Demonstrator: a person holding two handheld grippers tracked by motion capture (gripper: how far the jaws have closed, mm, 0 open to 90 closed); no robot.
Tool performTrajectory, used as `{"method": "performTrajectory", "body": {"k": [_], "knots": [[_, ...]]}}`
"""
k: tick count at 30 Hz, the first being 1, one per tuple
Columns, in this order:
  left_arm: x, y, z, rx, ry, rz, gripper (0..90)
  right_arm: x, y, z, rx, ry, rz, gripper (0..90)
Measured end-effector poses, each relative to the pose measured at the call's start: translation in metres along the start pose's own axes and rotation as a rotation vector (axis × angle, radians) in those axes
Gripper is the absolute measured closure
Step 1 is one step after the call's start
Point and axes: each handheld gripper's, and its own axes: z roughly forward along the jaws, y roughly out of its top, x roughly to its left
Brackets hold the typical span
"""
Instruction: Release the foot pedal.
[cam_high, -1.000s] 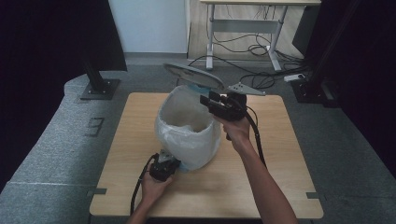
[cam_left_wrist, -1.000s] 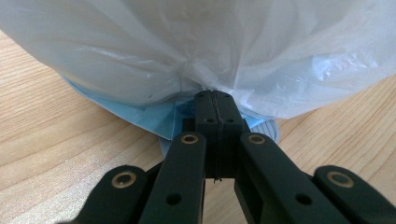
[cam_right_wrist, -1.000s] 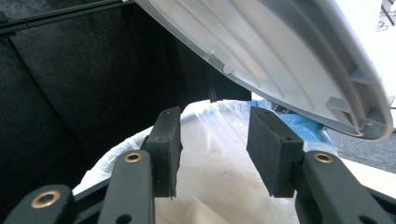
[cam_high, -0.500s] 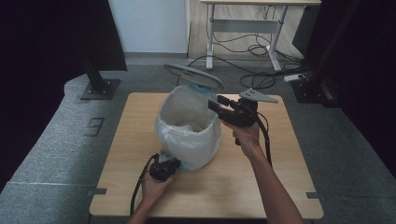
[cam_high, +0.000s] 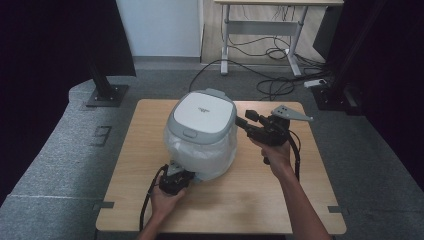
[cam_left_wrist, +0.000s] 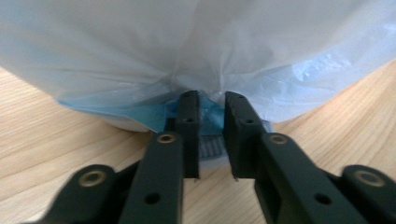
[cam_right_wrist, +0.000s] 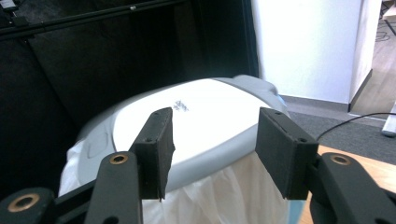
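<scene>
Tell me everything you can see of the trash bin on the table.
The trash bin stands upright near the middle of the wooden table. Its white lid, rounded-square with a grey rim, is shut. A thin white plastic bag liner hangs out from under the lid over the body. At its near base the left gripper pinches a fold of the bag. The right gripper hangs open beside it.

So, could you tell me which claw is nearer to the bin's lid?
Right. The right claw hovers open just beside the lid, at its height. The left claw sits low at the bin's base, jaws around the liner bag.
</scene>
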Motion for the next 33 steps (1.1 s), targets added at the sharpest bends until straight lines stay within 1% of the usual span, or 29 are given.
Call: {"method": "performTrajectory", "body": {"k": [1,4,5,10,14,15,18,19,20,24,27,30,33], "knots": [[0.000,0.000,-0.001,0.000,0.003,-0.001,72.7,-0.001,-0.002,-0.002,-0.001,-0.002,0.000,45.0],[0.000,-0.001,-0.004,0.008,0.017,-0.001,62.9,-0.007,-0.011,-0.010,0.007,-0.015,-0.006,44.0],[0.001,-0.001,-0.005,0.007,0.019,-0.001,62.9,-0.007,-0.011,-0.010,0.007,-0.015,-0.006,44.0],[0.004,-0.002,-0.013,-0.010,0.020,-0.003,54.4,-0.016,-0.023,-0.022,0.020,-0.033,-0.018,42.2],[0.005,-0.002,-0.020,-0.022,0.015,0.000,49.0,-0.023,-0.037,-0.030,0.032,-0.052,-0.028,41.1],[0.005,-0.002,-0.022,-0.024,0.014,0.000,47.9,-0.025,-0.042,-0.033,0.035,-0.062,-0.039,40.9],[0.005,-0.003,-0.025,-0.029,0.008,0.003,46.0,-0.030,-0.052,-0.039,0.048,-0.078,-0.054,40.8],[0.005,-0.003,-0.026,-0.029,0.010,0.003,44.9,-0.033,-0.059,-0.043,0.055,-0.086,-0.058,40.8],[0.006,-0.003,-0.027,-0.026,0.009,0.006,44.9,-0.033,-0.059,-0.043,0.055,-0.086,-0.058,40.8],[0.006,-0.004,-0.029,-0.026,0.010,0.003,44.0,-0.040,-0.075,-0.052,0.078,-0.107,-0.065,40.7],[0.006,-0.006,-0.030,-0.023,0.009,0.003,43.8,-0.046,-0.089,-0.058,0.098,-0.123,-0.060,40.7],[0.007,-0.006,-0.031,-0.019,0.011,0.003,43.6,-0.052,-0.101,-0.064,0.115,-0.142,-0.045,40.7],[0.008,-0.007,-0.032,-0.017,0.017,-0.001,43.5,-0.057,-0.113,-0.070,0.137,-0.165,-0.044,40.7]]}}
